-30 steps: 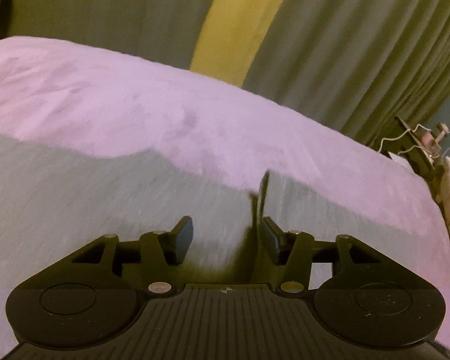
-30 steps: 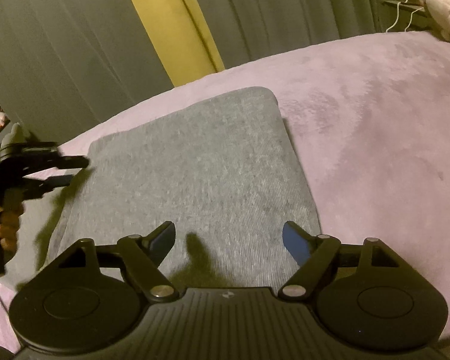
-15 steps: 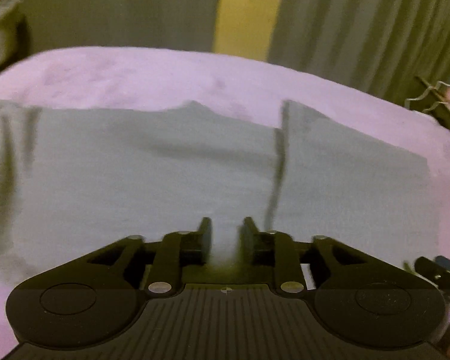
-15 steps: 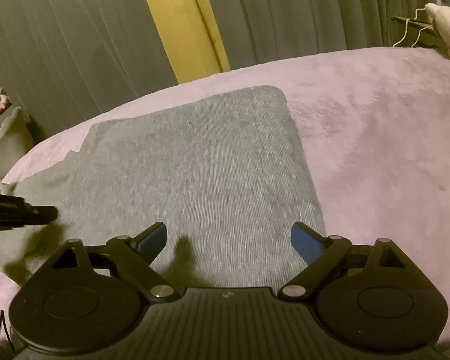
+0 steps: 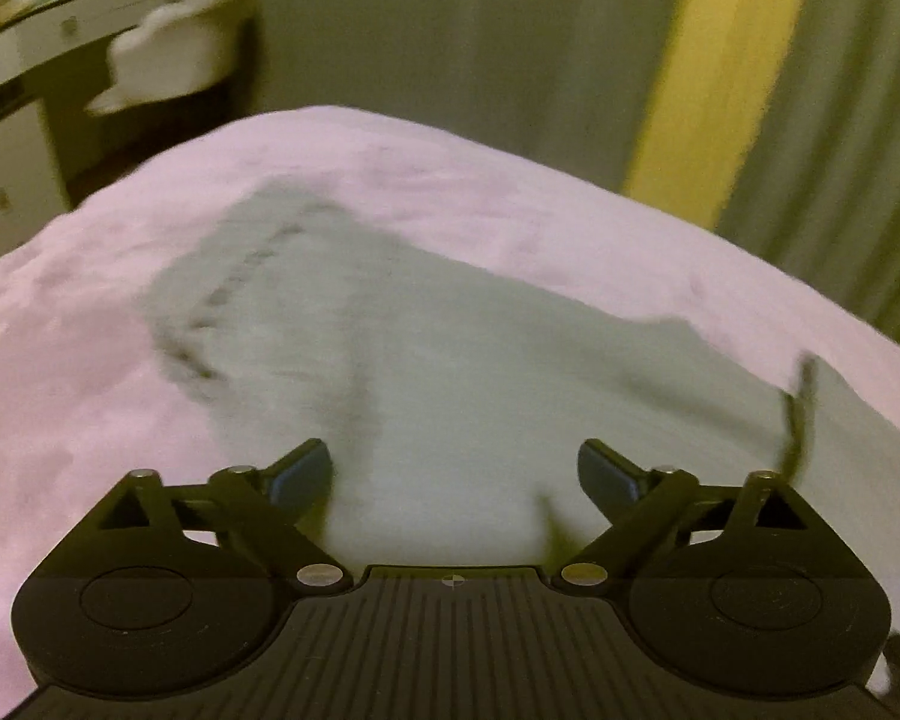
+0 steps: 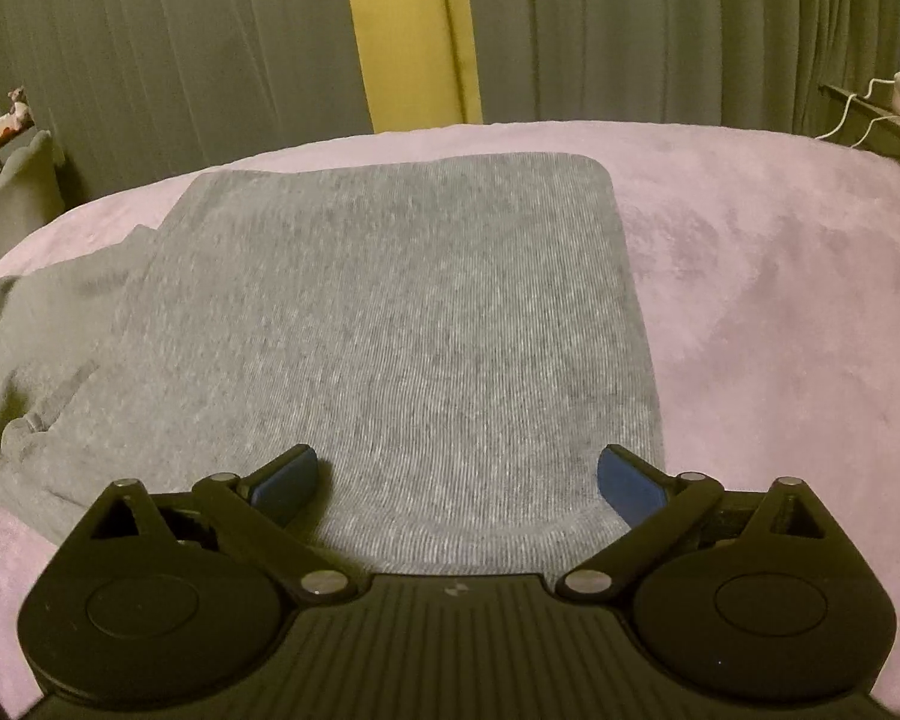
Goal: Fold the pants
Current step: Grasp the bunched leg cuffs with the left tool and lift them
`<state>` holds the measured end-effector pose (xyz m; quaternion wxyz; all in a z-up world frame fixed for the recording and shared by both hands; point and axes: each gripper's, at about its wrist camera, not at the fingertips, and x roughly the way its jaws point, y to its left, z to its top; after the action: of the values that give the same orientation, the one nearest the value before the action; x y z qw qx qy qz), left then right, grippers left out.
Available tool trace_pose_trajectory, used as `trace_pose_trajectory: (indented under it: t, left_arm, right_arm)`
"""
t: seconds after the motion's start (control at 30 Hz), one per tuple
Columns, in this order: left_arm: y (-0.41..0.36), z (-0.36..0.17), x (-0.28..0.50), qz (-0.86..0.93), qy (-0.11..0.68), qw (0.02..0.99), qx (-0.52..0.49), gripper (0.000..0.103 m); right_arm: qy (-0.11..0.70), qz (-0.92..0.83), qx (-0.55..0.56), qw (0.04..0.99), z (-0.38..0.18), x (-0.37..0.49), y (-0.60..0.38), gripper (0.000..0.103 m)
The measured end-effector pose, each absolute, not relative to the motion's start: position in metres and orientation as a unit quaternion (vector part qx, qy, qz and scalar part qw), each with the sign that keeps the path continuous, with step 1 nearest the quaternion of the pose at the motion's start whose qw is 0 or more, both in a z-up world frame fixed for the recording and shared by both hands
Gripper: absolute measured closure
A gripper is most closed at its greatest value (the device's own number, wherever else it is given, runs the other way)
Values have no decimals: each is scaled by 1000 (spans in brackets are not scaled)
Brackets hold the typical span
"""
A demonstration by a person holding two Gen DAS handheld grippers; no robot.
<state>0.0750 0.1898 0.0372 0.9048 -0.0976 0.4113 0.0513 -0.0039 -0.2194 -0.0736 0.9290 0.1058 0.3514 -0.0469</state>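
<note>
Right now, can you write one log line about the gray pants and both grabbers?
folded gray knit pants: flat on pink fuzzy blanket | left gripper: opening, nothing held | right gripper: opening, nothing held

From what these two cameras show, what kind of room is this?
Probably a bedroom. Grey pants lie on a soft pink blanket spread like bedding, long pleated curtains hang behind it, and a shelf or dresser stands beside it.

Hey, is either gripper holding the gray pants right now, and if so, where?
Nothing is held. The left gripper and right gripper are both opening above the pants, with no cloth pinched between their fingers.
</note>
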Motion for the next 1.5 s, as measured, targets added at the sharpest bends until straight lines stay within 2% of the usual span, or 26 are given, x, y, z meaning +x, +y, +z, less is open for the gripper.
trace_pose_trajectory:
  t: [0.2, 0.27, 0.73, 1.5]
  left_arm:
    - [272, 19, 75, 99, 400, 887, -208, 8]
    - [281, 10, 79, 93, 402, 885, -217, 8]
    - [280, -32, 132, 85, 445, 873, -182, 8]
    - [285, -48, 140, 60, 430, 883, -177, 1]
  right_arm:
    - [353, -49, 99, 929, -75, -4, -217, 3]
    - [353, -49, 99, 929, -76, -3, -217, 3]
    - [360, -61, 93, 926, -77, 4, -212, 3]
    - [348, -76, 80, 931, -79, 6, -207, 3]
